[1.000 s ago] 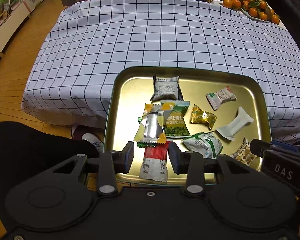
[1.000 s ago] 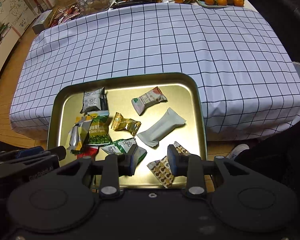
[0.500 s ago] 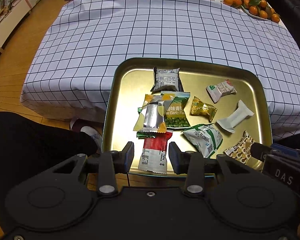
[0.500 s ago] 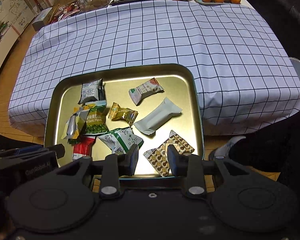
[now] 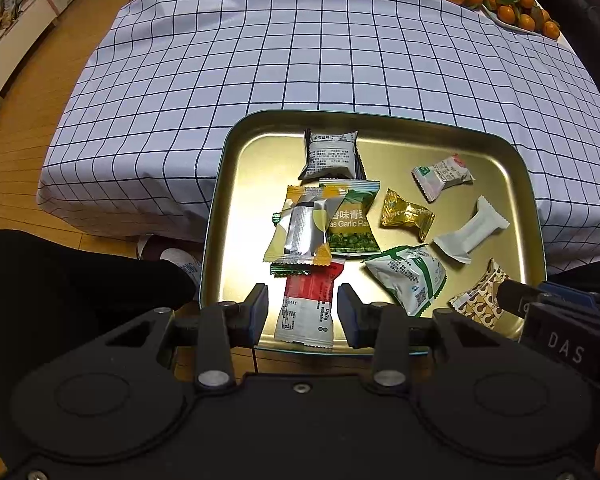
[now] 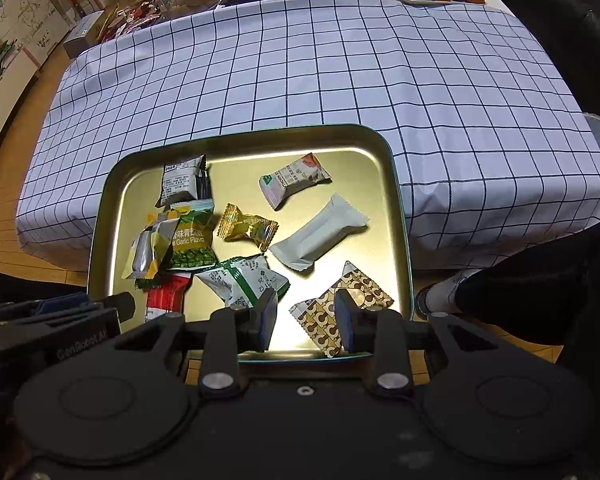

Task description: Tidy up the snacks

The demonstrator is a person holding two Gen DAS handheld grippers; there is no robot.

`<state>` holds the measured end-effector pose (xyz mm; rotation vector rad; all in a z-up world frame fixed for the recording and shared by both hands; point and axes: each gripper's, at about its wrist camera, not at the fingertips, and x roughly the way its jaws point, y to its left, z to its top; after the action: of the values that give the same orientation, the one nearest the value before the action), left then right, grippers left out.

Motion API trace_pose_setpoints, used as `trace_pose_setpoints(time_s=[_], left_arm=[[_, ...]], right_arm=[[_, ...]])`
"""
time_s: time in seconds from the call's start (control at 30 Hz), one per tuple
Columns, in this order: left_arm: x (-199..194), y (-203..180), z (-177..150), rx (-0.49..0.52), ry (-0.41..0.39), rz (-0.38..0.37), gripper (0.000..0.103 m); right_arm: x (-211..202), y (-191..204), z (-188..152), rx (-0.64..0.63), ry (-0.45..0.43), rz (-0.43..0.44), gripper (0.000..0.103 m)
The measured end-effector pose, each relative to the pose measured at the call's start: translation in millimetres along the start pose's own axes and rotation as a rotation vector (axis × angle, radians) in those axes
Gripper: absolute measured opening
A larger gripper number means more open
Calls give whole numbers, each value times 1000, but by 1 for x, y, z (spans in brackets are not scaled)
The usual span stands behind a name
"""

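In the left wrist view your left hand-held gripper (image 5: 303,312) is open around the red and white packet (image 5: 309,305) at the tray's (image 5: 534,216) near edge; closing there could tip the overhanging tray off the worktop (image 5: 300,48).

In the right wrist view your right hand-held gripper (image 6: 306,322) stands half open and empty over the brown patterned packet (image 6: 340,314) at the near right corner; it may slide away.

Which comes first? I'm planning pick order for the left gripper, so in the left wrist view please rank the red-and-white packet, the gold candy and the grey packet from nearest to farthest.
From the left gripper:
1. Red-and-white packet, between the open fingers at the tray's near edge.
2. Gold candy, mid-tray, up and to the right.
3. Grey packet, at the tray's far edge.
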<state>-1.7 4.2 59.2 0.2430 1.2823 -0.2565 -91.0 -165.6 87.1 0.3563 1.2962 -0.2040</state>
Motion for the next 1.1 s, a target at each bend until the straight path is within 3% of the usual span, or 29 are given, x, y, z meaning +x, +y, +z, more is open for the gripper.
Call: trace_pose_setpoints(time_s=[1.1], left_arm=[[7, -4, 1, 18, 26, 1, 48]], right_arm=[[8, 6, 2, 8, 18, 5, 34]])
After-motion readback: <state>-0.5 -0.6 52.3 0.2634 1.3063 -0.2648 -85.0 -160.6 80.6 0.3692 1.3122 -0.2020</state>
